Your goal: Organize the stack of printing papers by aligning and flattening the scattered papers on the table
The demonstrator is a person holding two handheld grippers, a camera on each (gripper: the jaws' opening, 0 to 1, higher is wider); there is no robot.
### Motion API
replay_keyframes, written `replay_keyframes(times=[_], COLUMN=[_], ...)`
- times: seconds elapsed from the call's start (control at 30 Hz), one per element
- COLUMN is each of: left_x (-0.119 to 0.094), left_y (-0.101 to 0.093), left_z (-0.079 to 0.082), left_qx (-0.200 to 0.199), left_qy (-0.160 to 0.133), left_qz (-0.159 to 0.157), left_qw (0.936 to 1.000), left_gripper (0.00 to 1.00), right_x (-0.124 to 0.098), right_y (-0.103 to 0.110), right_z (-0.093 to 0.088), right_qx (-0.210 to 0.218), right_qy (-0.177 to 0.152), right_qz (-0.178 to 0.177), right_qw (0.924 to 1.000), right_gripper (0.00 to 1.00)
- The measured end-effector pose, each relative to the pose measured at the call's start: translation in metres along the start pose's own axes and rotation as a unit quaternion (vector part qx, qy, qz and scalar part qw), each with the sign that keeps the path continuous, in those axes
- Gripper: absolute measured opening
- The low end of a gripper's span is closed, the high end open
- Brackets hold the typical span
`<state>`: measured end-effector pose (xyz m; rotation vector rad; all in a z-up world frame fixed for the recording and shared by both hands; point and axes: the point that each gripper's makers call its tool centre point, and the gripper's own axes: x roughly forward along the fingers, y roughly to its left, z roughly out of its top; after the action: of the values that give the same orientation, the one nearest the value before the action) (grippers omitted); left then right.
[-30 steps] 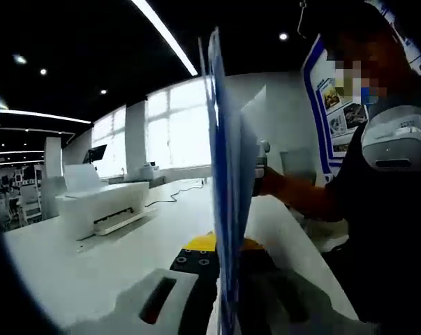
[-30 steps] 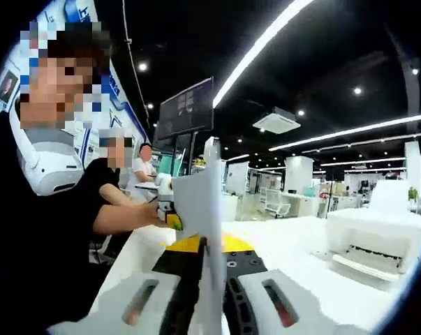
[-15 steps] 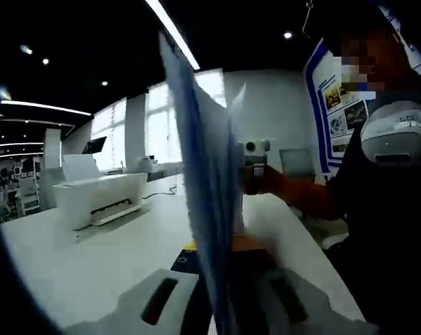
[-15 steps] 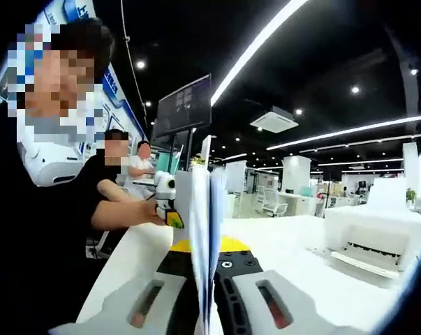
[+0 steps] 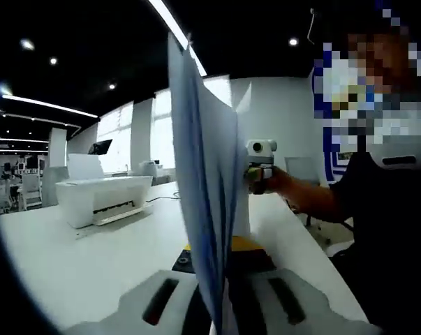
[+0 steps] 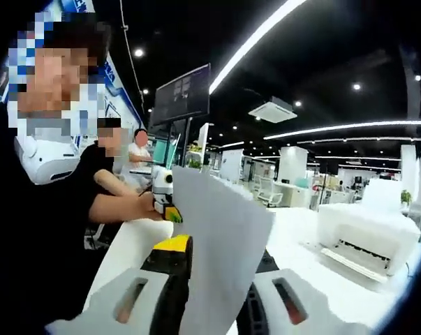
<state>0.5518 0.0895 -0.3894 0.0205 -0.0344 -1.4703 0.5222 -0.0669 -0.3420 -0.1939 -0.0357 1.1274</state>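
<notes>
Left gripper view: both tools (image 5: 220, 314) (image 6: 210, 307) clamp upright papers (image 5: 203, 188) above the table (image 5: 77, 258).

One paper stack (image 5: 207, 202), one printer (image 5: 102, 199)

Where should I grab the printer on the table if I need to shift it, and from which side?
Grip the printer by its two short ends, low on the body. It is a wide, boxy shape with a paper support standing up at the back and a tray sticking out in front, so both look like poor, likely fragile handholds.
</notes>
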Motion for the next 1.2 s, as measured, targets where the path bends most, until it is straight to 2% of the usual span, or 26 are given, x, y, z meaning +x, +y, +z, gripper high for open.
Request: replay_keyframes(times=[0.1, 0.2, 0.3, 0.4, 0.5, 0.63, 0.73, 0.97, 1.03, 1.07, 1.2], left_x=[0.0, 0.0, 0.0, 0.0, 0.0, -0.001, -0.001, -0.001, -0.001, -0.001, -0.001], left_y=[-0.001, -0.002, -0.003, -0.004, -0.005, -0.006, -0.007, -0.01, -0.01, -0.01, -0.01], left_z=[0.0, 0.0, 0.0, 0.0, 0.0, 0.0, 0.0, 0.0, 0.0, 0.0, 0.0], left_qx=[-0.002, 0.001, -0.002, -0.005, 0.0, 0.006, 0.005, 0.005, 0.005, 0.005, 0.003], left_qy=[0.002, 0.004, 0.003, 0.004, 0.004, 0.005, 0.005, 0.004, 0.004, 0.004, 0.003], left_qz=[-0.001, -0.004, -0.008, -0.01, -0.012, -0.016, -0.018, -0.024, -0.025, -0.026, -0.026], left_qw=[1.0, 1.0, 1.0, 0.9999, 0.9999, 0.9998, 0.9998, 0.9997, 0.9997, 0.9997, 0.9997], left_gripper=[0.06, 0.06, 0.06, 0.06, 0.06, 0.06, 0.06, 0.06, 0.06, 0.06, 0.06], right_x=[-0.008, -0.011, -0.004, 0.011, 0.023, 0.037, 0.045, 0.064, 0.069, 0.071, 0.079], right_y=[-0.006, -0.006, -0.001, 0.009, 0.016, 0.01, 0.009, 0.015, 0.021, 0.025, 0.031], right_z=[0.012, 0.042, 0.058, 0.061, 0.059, 0.055, 0.055, 0.04, 0.033, 0.028, 0.018], right_qx=[-0.043, -0.095, -0.14, -0.164, -0.172, -0.188, -0.185, -0.18, -0.177, -0.176, -0.168], right_qy=[0.04, 0.067, 0.113, 0.169, 0.205, 0.257, 0.285, 0.367, 0.392, 0.408, 0.439], right_qz=[-0.013, -0.02, -0.001, 0.029, 0.063, 0.086, 0.106, 0.167, 0.188, 0.2, 0.22], right_qw=[0.9982, 0.993, 0.9837, 0.9716, 0.9614, 0.9441, 0.9346, 0.8971, 0.8831, 0.8736, 0.8548], right_gripper=[0.29, 0.32, 0.34, 0.36, 0.39, 0.39, 0.39, 0.39, 0.37, 0.36, 0.35])
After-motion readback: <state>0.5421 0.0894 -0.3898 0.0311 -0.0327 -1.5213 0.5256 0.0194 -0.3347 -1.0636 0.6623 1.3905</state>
